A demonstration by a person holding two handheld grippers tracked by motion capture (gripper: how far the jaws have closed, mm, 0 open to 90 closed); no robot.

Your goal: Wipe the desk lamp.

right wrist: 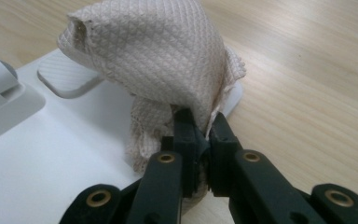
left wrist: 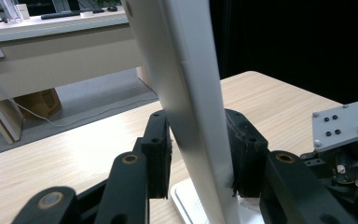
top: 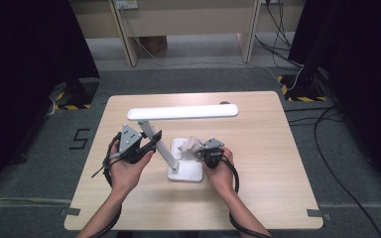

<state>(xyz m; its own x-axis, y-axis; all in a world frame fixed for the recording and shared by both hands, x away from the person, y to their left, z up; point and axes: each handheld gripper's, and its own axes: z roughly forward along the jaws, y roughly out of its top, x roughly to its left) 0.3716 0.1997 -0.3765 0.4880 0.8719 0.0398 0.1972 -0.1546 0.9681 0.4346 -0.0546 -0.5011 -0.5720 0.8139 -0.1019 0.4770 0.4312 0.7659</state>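
Left hand (top: 124,171) is reaching in from the bottom edge, its left gripper (left wrist: 198,158) clamping the slanted white lamp arm (left wrist: 191,93) between both pads; the arm's top and foot are running out of the left gripper view. Right hand (top: 222,174) is angling the right gripper (right wrist: 201,133) toward the lamp base (right wrist: 37,163), jaws almost pressed together and pinching a beige cloth (right wrist: 158,56) that is bunching up just ahead of the tips over the base. The pinched fold is hiding between the pads.
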